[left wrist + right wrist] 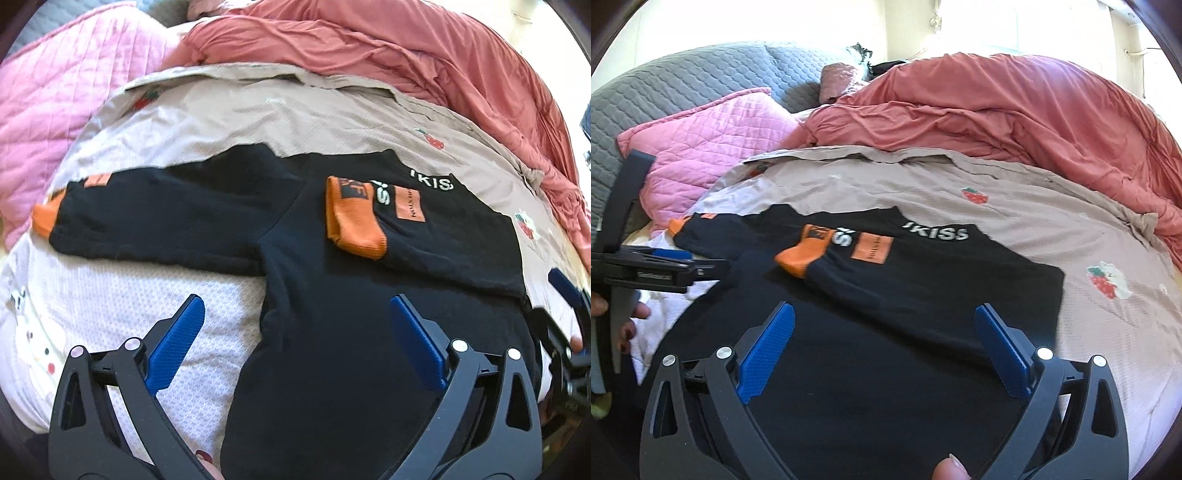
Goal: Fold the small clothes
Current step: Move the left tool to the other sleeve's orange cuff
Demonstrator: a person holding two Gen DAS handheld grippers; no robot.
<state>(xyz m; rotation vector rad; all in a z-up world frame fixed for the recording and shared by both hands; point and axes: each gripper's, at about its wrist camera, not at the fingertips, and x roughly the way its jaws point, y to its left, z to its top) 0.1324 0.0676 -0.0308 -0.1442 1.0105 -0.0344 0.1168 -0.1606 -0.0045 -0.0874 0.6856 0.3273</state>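
black shirt (923, 280) reads "kiss" in white.

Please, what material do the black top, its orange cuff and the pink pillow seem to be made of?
Black top: probably soft matte cotton knit; it lies limp and shows no shine.
Orange cuff: likely ribbed knit; fine ridges, thick folded edge.
Pink pillow: quilted fabric, slight sheen; diamond stitching. The fibre cannot be told.

Both grippers: black triangular-cutout frames, silver rivets, textured blue fingers (177, 343); dark red nail polish on the hand (626, 321) at nine o'clock.
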